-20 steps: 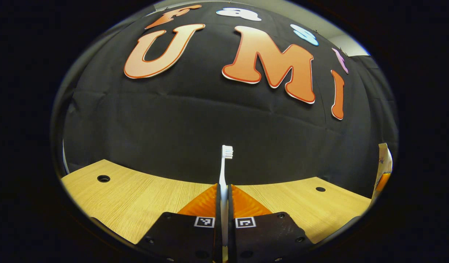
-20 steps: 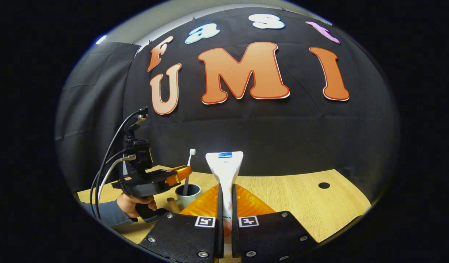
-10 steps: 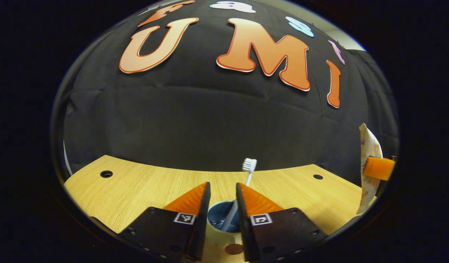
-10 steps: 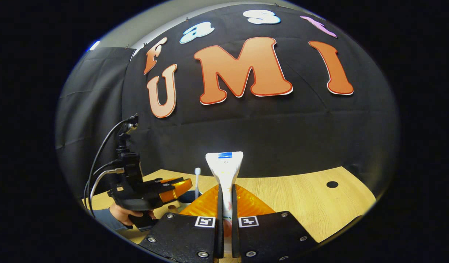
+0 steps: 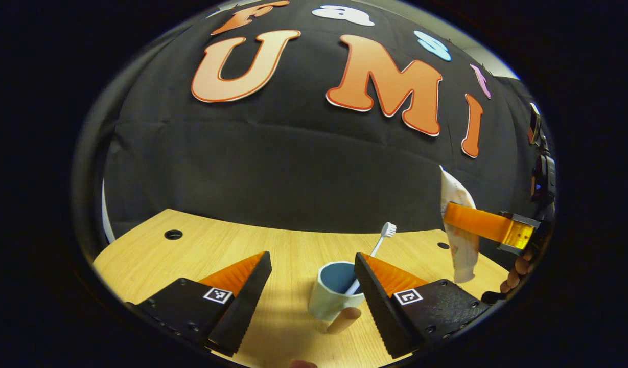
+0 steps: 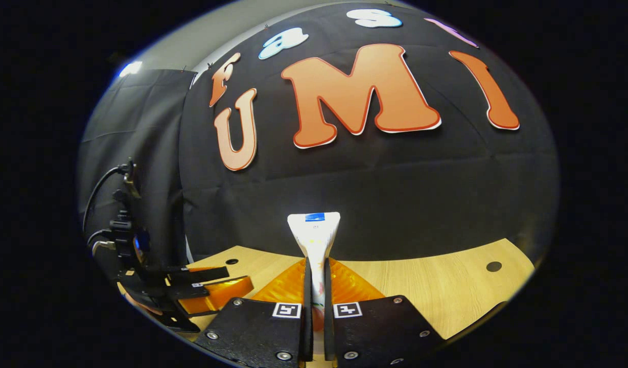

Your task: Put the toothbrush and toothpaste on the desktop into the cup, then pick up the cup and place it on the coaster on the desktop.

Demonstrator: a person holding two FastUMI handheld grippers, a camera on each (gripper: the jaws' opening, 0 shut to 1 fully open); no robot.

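Your toothbrush [image 5: 377, 247] already stands in the cup [image 5: 330, 292] at the lower centre of the left gripper view, leaning right with its bristles up, and your left gripper [image 5: 314, 286] hangs spread wide with nothing between its fingers, one on either side of the cup. Your right gripper [image 6: 316, 301] is pinched tight on the toothpaste [image 6: 314, 237], which stands upright at the centre of the right gripper view and also shows at the right edge of the left gripper view, above the desktop [image 5: 273, 250] and apart from the cup. So, as I judge it, one item is in; the toothpaste must follow, then the cup goes onto the coaster, whose place I cannot tell.
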